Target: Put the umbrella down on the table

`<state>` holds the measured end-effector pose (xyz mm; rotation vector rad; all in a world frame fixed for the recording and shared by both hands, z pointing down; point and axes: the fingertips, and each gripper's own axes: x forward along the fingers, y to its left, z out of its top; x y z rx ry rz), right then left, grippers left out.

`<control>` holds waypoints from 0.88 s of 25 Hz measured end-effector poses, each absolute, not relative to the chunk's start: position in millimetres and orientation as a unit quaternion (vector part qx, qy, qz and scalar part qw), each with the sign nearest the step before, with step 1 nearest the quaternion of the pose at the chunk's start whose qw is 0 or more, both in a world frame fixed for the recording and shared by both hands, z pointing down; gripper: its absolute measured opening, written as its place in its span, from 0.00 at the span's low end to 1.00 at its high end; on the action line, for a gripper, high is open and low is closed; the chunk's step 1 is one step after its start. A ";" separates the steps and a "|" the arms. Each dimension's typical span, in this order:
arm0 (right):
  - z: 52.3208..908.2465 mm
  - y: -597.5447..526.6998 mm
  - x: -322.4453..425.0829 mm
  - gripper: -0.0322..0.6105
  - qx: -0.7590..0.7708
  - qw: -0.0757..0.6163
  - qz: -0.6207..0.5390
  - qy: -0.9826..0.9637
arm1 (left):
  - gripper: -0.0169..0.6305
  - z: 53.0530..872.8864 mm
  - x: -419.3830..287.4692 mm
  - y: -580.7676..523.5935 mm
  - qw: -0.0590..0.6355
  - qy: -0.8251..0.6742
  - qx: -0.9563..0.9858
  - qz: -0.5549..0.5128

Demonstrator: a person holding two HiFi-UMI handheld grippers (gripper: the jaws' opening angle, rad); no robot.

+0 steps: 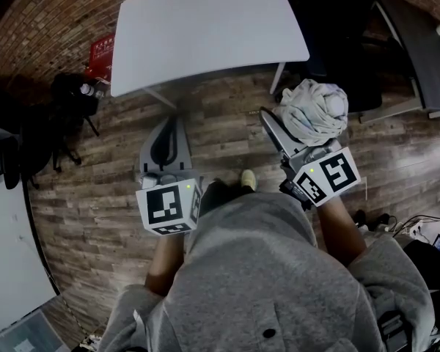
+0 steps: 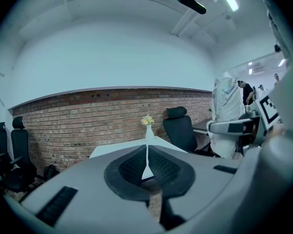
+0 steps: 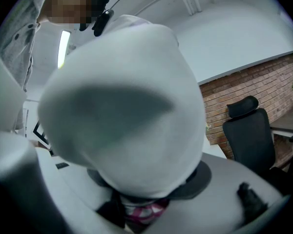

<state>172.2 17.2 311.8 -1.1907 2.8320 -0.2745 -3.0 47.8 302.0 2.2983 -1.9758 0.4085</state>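
My right gripper (image 1: 290, 129) is shut on a folded white umbrella (image 1: 315, 108), held up over the wooden floor just short of the white table (image 1: 205, 28). In the right gripper view the umbrella (image 3: 127, 116) fills most of the picture, and a pink checked part of it sits pinched low between the jaws of the right gripper (image 3: 141, 201). To the left my left gripper (image 1: 170, 127) is shut with nothing in it, also short of the table's near edge. In the left gripper view its pads (image 2: 136, 172) meet, and the table (image 2: 115, 151) lies beyond them.
A white vase with flowers (image 2: 147, 126) stands on the table's far side. Black office chairs (image 1: 7, 152) and a dark bag (image 1: 73, 94) are at the left, another black chair (image 1: 337, 50) and a grey desk (image 1: 418, 42) at the right. My shoe (image 1: 247, 180) is on the floor.
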 end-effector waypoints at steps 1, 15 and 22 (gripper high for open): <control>310.8 16.0 171.8 0.45 -0.385 0.029 -0.089 0.918 | 0.06 301.1 -3.3 47.3 0.042 -0.647 0.750 0.134; 312.0 13.9 162.5 0.45 -0.385 0.025 -0.079 0.919 | 0.06 300.2 -7.6 40.1 0.027 -0.643 0.755 0.130; 314.1 -17.2 154.7 0.45 -0.392 0.026 -0.082 0.916 | 0.06 306.0 -20.5 9.0 0.029 -0.642 0.756 0.125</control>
